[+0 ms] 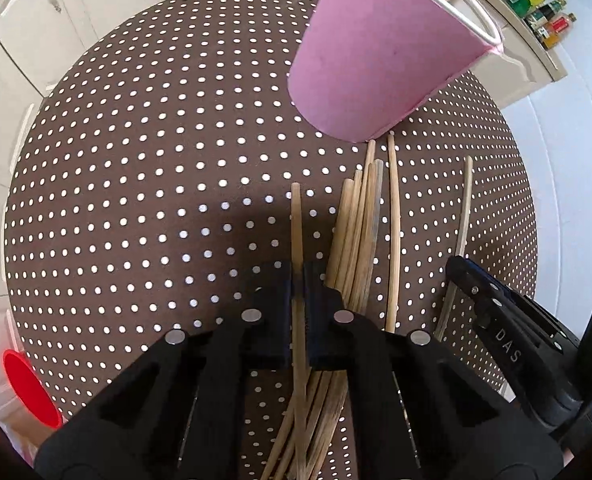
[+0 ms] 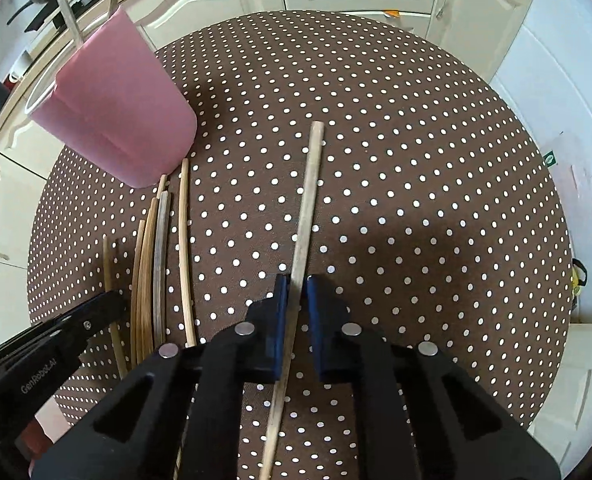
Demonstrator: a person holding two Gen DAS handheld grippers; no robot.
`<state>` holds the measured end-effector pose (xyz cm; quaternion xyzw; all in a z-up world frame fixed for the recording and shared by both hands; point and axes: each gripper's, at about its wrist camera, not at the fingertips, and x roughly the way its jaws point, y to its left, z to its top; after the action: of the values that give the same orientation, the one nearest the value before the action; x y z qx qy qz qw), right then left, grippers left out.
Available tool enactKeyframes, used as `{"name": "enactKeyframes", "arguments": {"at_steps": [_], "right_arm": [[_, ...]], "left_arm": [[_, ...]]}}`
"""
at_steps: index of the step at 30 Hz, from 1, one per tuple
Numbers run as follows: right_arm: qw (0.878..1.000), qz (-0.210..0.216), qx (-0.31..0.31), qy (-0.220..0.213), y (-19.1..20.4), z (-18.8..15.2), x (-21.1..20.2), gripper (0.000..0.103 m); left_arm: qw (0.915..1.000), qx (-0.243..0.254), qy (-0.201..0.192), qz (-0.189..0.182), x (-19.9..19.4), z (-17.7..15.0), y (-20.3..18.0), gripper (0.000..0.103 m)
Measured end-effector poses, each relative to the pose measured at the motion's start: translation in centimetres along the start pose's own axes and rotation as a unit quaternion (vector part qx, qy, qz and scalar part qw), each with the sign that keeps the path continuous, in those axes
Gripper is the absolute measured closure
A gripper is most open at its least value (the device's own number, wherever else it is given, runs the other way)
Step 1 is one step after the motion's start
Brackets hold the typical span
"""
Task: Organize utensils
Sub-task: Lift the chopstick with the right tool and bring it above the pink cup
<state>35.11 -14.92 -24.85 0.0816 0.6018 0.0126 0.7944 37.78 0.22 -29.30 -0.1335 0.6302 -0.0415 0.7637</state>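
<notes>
I have both grippers pitched steeply down over the round, polka-dotted surface (image 1: pixel 136 168). My left gripper (image 1: pixel 297 280) has its jaws clamped on a single chopstick (image 1: pixel 296 224), which runs out from between the pads toward twelve o'clock in the left wrist view. Just beside it, at about one o'clock, lies the loose bundle of chopsticks (image 1: pixel 360 232), fanned slightly, with their far tips close to the base of the pink cup (image 1: pixel 376 60); I cannot tell whether any tip touches it. That cup stands at one o'clock near the far edge of the surface, with what I take to be a pale stick or two rising out of its rim, though the view there is cut off. My right gripper (image 2: pixel 295 292) has its jaws pressed together on another chopstick (image 2: pixel 310 200), a paler one lying well apart from the bundle and pointing to twelve o'clock in the right wrist view. From the right camera the left gripper shows as a black finger at eight o'clock, over the near ends of the bundle. A red cup (image 1: pixel 28 392) sits at the surface's edge, at eight o'clock in the left view.
</notes>
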Motion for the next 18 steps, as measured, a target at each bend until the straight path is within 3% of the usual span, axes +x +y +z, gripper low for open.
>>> {"name": "enactKeyframes", "arguments": {"at_steps": [11,18], "right_arm": [[0.999,0.029,0.038,-0.001,-1.9,-0.6,-0.9,0.098],[0.998,0.038,0.039,-0.040,-2.7,-1.3,-4.1,0.098]], "left_arm": [[0.9996,-0.011,-0.026,0.003,-3.8,-0.7,2.7,0.097],[0.9985,-0.016,-0.052,-0.012,-7.6,-1.2,3.2,0.097]]}}
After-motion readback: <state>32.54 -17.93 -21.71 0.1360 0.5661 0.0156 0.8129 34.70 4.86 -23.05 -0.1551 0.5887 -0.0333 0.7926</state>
